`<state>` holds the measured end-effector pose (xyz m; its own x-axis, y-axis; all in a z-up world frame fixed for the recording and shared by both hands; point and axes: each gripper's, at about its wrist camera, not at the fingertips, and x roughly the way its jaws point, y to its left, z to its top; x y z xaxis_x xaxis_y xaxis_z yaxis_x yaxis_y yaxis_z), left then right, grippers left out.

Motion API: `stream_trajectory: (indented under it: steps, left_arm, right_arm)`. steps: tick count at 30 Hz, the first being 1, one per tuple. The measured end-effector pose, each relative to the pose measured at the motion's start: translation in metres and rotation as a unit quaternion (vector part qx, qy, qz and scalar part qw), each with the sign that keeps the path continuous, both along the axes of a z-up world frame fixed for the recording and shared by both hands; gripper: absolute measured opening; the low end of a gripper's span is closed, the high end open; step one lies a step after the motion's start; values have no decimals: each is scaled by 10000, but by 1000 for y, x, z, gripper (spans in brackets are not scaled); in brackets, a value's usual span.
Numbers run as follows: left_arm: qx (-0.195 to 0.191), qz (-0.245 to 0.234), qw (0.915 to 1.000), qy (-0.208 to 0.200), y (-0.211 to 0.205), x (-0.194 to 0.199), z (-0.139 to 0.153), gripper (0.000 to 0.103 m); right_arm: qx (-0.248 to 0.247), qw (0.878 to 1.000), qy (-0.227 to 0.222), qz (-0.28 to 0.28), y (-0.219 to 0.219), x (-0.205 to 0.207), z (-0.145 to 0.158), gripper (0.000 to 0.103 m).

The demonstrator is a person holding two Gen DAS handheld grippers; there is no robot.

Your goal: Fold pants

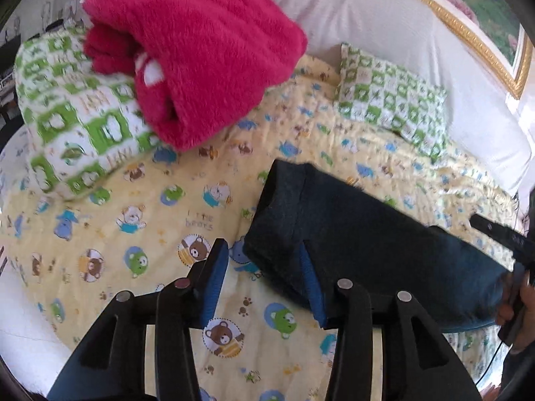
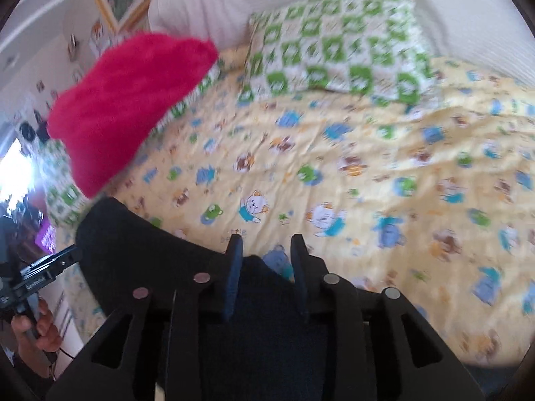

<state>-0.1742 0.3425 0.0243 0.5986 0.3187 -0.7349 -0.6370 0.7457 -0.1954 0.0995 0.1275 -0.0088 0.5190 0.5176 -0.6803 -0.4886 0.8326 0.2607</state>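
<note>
Between the right gripper's (image 2: 265, 250) half-parted fingers lies a fold of the dark pants (image 2: 140, 250); whether they pinch it I cannot tell. The left gripper (image 1: 264, 260) stands open — the cloth drapes over its right finger only. Soft, limp, light, the pants stretch between them above the bedspread (image 1: 133, 193) — best gripped at the corners; a red fluffy bundle (image 1: 200, 50) rests beyond.

So it's a bed (image 1: 140, 207) with a yellow cartoon-bear quilt (image 2: 334, 173) spread over it. Two green-and-white checked pillows (image 1: 394, 100) lie on top, one at each side near the head. Folded dark pants (image 1: 367, 244) sit on the quilt, up front.
</note>
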Motion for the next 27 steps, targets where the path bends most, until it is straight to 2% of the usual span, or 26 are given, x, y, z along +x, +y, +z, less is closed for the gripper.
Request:
stream_trajectory:
  steps: [2, 4, 11, 16, 19, 21, 27]
  left_arm:
    - [-14, 5, 9998, -185, -5, -4, 12, 48]
    - [-126, -101, 9994, -309, -10, -2, 19, 51]
    - [-221, -896, 9951, -360, -54, 41, 26, 54]
    - [-329, -1460, 9882, -317, -92, 79, 25, 59]
    - [-376, -1890, 9810, -237, -118, 102, 24, 60]
    - [-357, -2196, 9748, -170, -138, 118, 23, 61]
    - [-146, -3234, 9461, 116, -208, 161, 25, 62]
  right_arm:
    - [194, 9998, -47, -94, -21, -14, 6, 48]
    - [313, 9992, -72, -246, -43, -29, 9, 52]
    - [489, 9946, -13, -919, -118, -75, 5, 53]
    - [588, 9871, 44, -1488, -168, -97, 1, 53]
    - [600, 9830, -26, -1734, -193, -108, 1, 55]
    - [622, 9791, -104, -1935, -209, -115, 2, 60]
    - [877, 9634, -249, -2521, -259, -141, 1, 63]
